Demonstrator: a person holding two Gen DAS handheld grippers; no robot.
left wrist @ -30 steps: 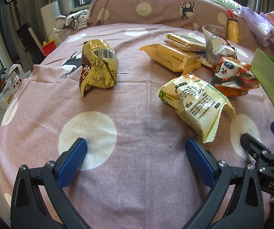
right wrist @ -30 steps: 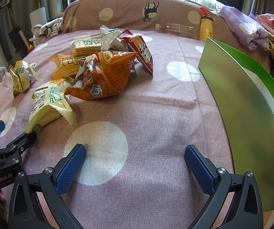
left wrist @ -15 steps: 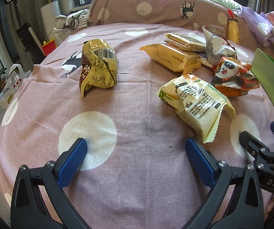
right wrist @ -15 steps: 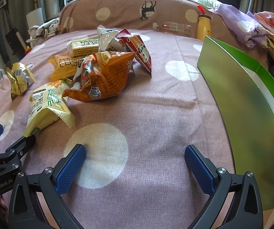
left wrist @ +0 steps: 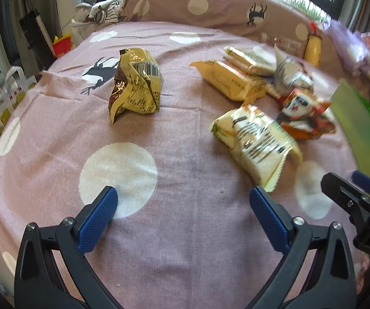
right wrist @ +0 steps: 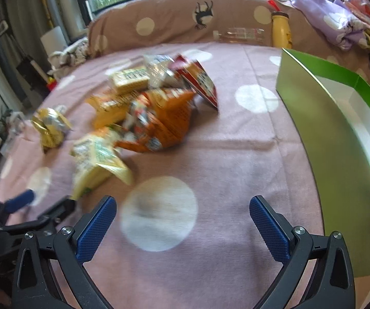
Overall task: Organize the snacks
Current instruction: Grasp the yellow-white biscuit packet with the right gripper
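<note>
A pink polka-dot bedspread [left wrist: 185,231] carries everything. At far right stands an open green cardboard box [right wrist: 339,154]. The snack packets lie in a loose heap at centre: an orange crinkled bag [right wrist: 166,118], a pale yellow packet [left wrist: 257,141] nearest, and a gold foil bag [left wrist: 136,85] apart on the left. The left gripper [left wrist: 183,206] and right gripper [right wrist: 182,216] both hover low over the cloth, spread wide, holding nothing.

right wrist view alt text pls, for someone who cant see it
An open hand-held gripper hovers empty over a pink polka-dot bedspread. A blurred pile of snack packets lies ahead to the left, and an open green box stands to the right.
</note>
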